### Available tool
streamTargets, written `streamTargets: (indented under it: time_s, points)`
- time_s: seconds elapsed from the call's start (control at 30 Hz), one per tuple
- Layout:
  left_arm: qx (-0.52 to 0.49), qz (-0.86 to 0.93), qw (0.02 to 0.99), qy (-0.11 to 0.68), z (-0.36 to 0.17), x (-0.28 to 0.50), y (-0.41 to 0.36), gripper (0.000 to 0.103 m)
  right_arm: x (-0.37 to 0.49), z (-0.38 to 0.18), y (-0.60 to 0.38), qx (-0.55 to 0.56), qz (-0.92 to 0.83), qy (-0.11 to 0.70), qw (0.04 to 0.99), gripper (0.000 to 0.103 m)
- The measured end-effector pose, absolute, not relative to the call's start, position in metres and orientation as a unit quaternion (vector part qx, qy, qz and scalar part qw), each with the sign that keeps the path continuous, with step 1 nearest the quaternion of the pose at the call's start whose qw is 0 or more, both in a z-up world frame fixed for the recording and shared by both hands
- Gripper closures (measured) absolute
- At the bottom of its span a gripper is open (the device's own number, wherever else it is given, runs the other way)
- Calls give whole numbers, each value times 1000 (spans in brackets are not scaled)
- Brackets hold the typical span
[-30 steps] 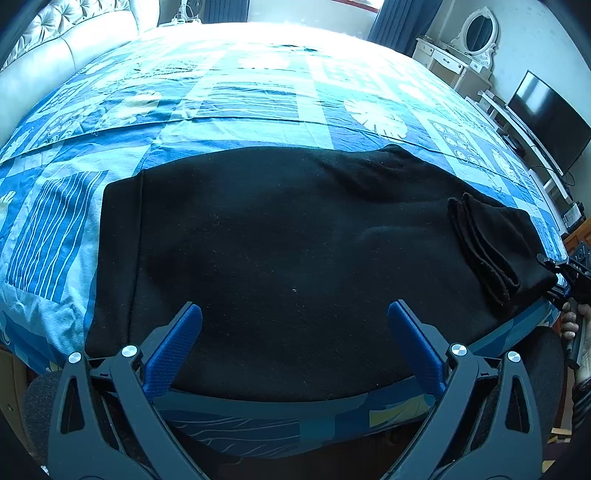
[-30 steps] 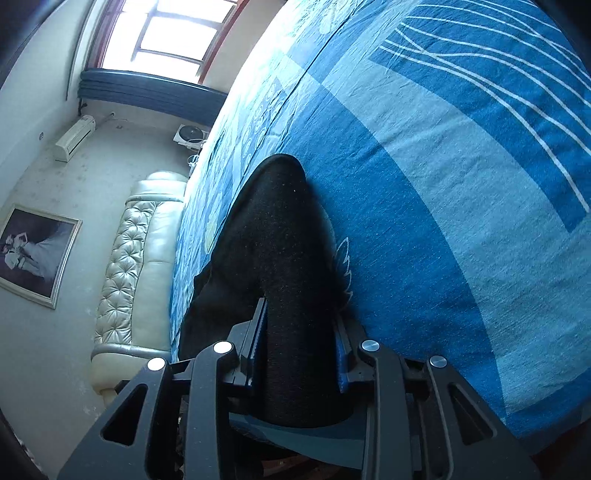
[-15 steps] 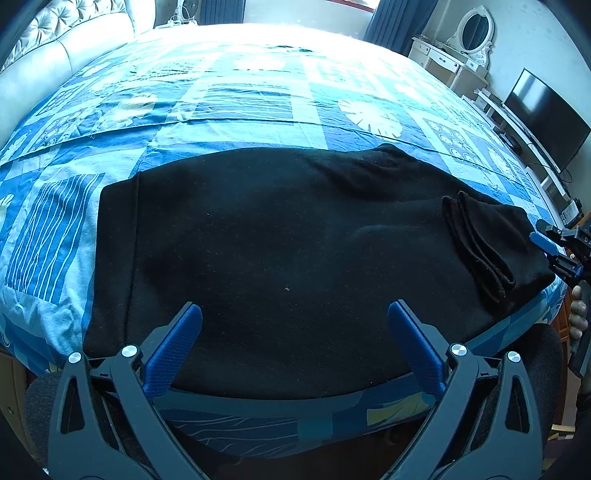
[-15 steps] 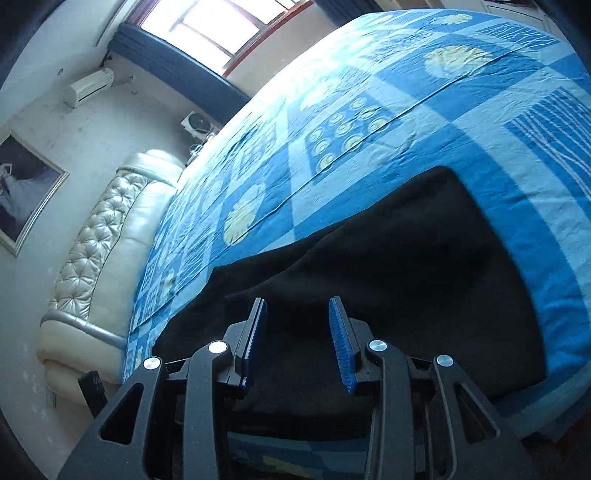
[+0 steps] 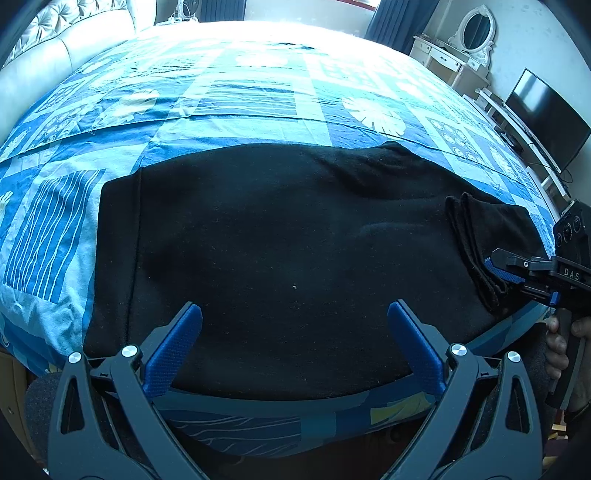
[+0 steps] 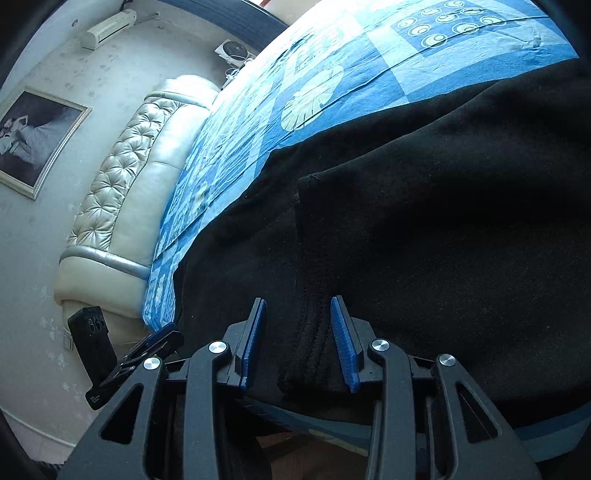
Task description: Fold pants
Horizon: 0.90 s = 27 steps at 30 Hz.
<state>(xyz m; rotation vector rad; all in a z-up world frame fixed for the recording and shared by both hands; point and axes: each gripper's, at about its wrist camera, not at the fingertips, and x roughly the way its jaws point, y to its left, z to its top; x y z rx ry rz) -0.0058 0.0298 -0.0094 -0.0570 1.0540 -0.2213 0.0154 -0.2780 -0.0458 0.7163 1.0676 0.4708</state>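
Black pants (image 5: 280, 236) lie flat across the near side of a blue patterned bed (image 5: 258, 92), waist end at the left. The leg cuffs (image 5: 476, 236) are folded back on top at the right. My left gripper (image 5: 293, 315) is wide open and empty over the near edge of the pants. My right gripper (image 5: 496, 271) shows at the right edge of the left wrist view, level with the folded cuffs. In the right wrist view my right gripper (image 6: 298, 314) is partly open, its fingers either side of the stitched cuff edge (image 6: 310, 317), not clamping it.
A padded cream headboard (image 6: 122, 192) is at the bed's left end. A dresser with an oval mirror (image 5: 476, 27) and a TV (image 5: 546, 110) stand at the far right. A framed picture (image 6: 33, 140) hangs on the wall.
My right gripper let go of the folded leg, opened and swung level with the cuff edge. The folded cuffs now rest on the pants. My left gripper stayed open and nearly still.
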Motion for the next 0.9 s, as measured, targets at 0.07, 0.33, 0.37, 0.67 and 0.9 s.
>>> streamTargets:
  time_s: [0.07,0.33,0.37,0.67,0.9]
  points:
    - [-27,-104,857,504,-11,-5,31,3,13,-46,-277,329,220,495,774,61]
    - [-39,-109,851,511,-13,-1,39,2,14,-49,-276,326,223,497,773,62]
    - [-50,-119,851,509,-10,1,43,2,14,-49,-275,324,223,497,773,61]
    - [-270,-146,816,489,-3,31,157,3,14,-49,-274,323,225,496,774,60]
    - [-355,-164,760,520,-39,62,220,3,14,-48,-271,320,226,494,777,53]
